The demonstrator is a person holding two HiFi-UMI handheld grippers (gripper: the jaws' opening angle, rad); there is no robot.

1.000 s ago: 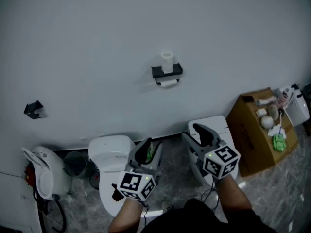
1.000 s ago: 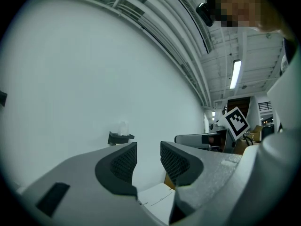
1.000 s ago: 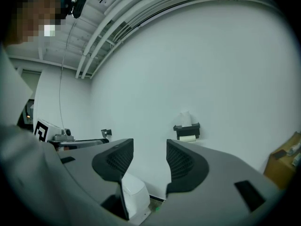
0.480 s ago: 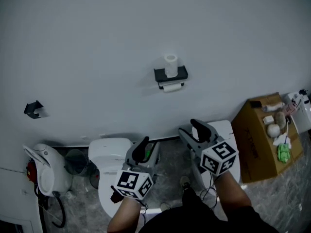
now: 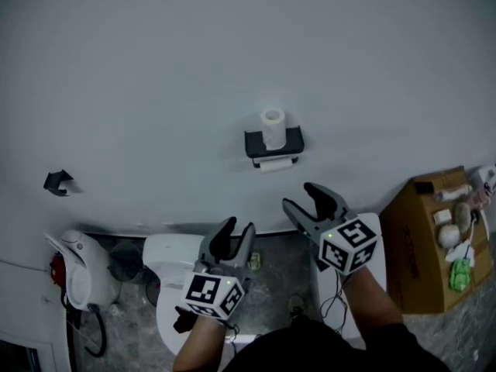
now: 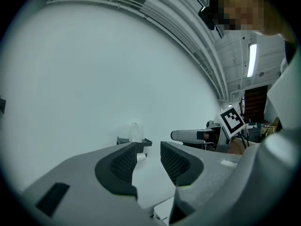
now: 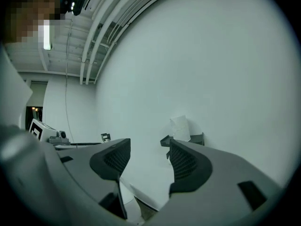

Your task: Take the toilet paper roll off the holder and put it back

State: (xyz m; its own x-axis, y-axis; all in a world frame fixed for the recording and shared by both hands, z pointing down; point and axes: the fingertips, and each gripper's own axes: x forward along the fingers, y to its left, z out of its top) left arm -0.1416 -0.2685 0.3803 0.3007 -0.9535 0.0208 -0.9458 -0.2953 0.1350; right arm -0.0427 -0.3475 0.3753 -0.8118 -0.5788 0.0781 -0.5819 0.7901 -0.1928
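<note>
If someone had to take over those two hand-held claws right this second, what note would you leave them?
Left gripper: open, empty, short of the wall.
Right gripper: open, jaws have just been opening, nothing between them.
Toilet paper roll: upright on the black holder, neither gripper touching it.
Done: nothing that shows.
To do: lift the roll off, then set it back.
</note>
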